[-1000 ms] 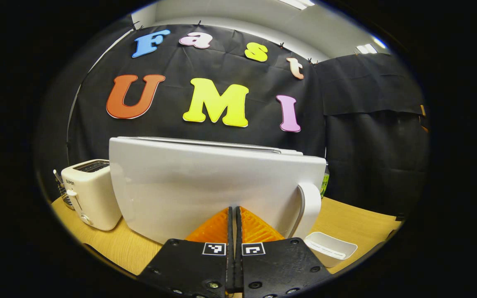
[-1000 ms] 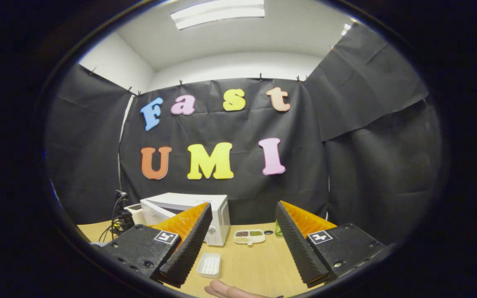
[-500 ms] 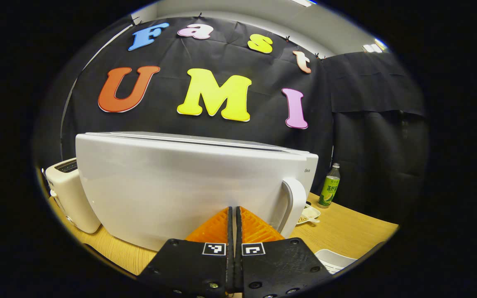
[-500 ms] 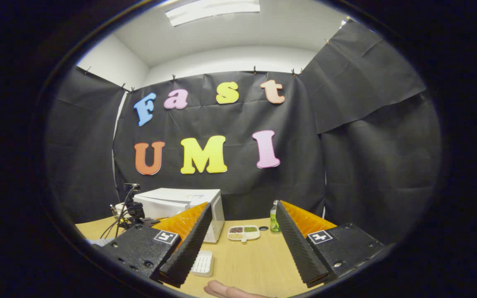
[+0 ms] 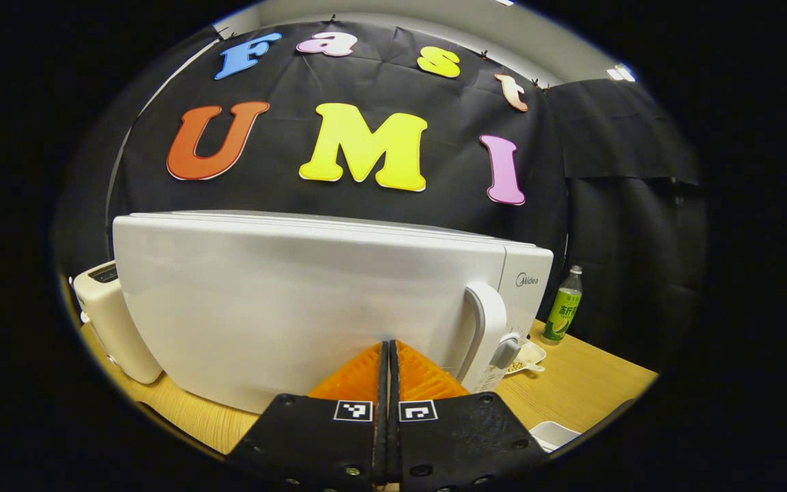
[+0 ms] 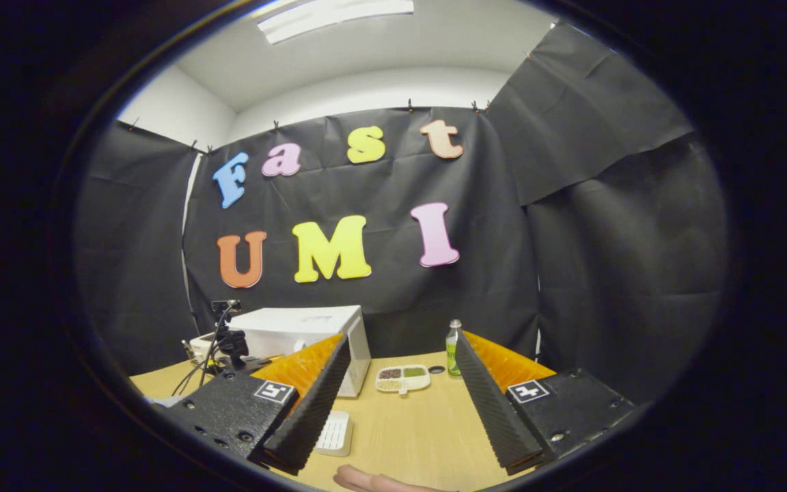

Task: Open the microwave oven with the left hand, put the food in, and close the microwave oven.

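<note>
Closing step, by my judgement: left tongs (image 5: 388, 355) pinched together, empty, tips against microwave (image 5: 311, 301) door, which looks nearly flush; right tongs (image 6: 393, 383) spread wide, empty, above worktop (image 6: 414, 430) front edge; food tray (image 6: 403, 377) sits mid-worktop, beside microwave; next: press door until latched.

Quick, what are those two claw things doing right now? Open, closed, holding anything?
Left gripper: closed with nothing between its fingers, tips up against the microwave door.
Right gripper: open, holding nothing, above the table.
</note>
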Demonstrator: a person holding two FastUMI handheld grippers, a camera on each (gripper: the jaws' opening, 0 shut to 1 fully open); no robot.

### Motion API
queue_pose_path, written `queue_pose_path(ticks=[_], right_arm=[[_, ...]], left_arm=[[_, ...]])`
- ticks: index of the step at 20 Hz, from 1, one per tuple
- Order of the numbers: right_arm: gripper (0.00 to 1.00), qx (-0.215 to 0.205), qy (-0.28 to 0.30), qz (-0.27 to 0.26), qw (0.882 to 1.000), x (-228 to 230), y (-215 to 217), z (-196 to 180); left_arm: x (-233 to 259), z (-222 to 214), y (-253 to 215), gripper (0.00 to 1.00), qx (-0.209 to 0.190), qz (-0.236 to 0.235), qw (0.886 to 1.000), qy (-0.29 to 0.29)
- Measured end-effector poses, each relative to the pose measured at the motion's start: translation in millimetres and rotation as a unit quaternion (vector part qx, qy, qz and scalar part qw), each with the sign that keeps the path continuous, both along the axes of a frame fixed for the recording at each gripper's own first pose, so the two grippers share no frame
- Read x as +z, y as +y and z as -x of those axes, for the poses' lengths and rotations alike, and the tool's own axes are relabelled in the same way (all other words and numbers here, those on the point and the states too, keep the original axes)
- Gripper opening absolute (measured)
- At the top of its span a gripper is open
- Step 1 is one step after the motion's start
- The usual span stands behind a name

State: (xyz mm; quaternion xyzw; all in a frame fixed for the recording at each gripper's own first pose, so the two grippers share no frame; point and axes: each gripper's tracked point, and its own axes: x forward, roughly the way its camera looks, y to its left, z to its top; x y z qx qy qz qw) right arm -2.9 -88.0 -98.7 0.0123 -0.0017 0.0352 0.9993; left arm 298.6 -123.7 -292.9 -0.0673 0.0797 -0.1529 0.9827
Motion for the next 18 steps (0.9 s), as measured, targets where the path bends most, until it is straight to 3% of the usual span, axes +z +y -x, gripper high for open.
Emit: queue_pose_path(ticks=[2, 3, 4, 9, 10, 11, 12, 13, 14, 15, 16, 18], right_arm=[[0.98, 0.000, 0.004, 0.002, 1.000, -1, 2, 0], [0.91, 0.001, 0.007, 0.003, 1.000, -2, 3, 0], [0.98, 0.001, 0.011, 0.003, 1.000, -4, 4, -1], [0.99, -0.008, 0.020, 0.003, 1.000, -5, 6, 4], [0.91, -0.014, 0.020, 0.002, 1.000, -5, 4, 5], [0.91, -0.023, 0.021, 0.004, 1.000, -4, 1, 7], [0.91, -0.030, 0.021, 0.007, 0.999, -4, 1, 10], [0.98, -0.034, 0.021, 0.008, 0.999, -2, 2, 13], [0.99, -0.040, 0.020, 0.010, 0.999, 0, 3, 17], [0.98, -0.050, 0.016, 0.013, 0.999, 3, 1, 21], [0.98, -0.060, 0.009, 0.016, 0.998, 7, -2, 26], [0.98, -0.069, -0.002, 0.017, 0.997, 15, 1, 38]], left_arm=[[-2, 3, 4, 0.00, 0.010, -0.018, 1.000, 0.007], [-2, 7, 5, 0.00, 0.013, -0.027, 1.000, 0.010], [-1, 11, 6, 0.00, 0.015, -0.031, 0.999, 0.014], [22, 52, 16, 0.03, 0.041, -0.020, 0.998, 0.032], [28, 65, 20, 0.05, 0.044, -0.019, 0.998, 0.035], [34, 75, 18, 0.12, 0.047, -0.020, 0.998, 0.034], [41, 88, 21, 0.28, 0.050, -0.022, 0.998, 0.034], [49, 105, 23, 0.36, 0.050, -0.025, 0.998, 0.035], [55, 120, 25, 0.58, 0.050, -0.028, 0.998, 0.037], [64, 135, 25, 0.60, 0.047, -0.033, 0.998, 0.035], [75, 150, 29, 0.87, 0.050, -0.036, 0.998, 0.026], [99, 183, 38, 0.89, 0.053, -0.049, 0.997, 0.014]])
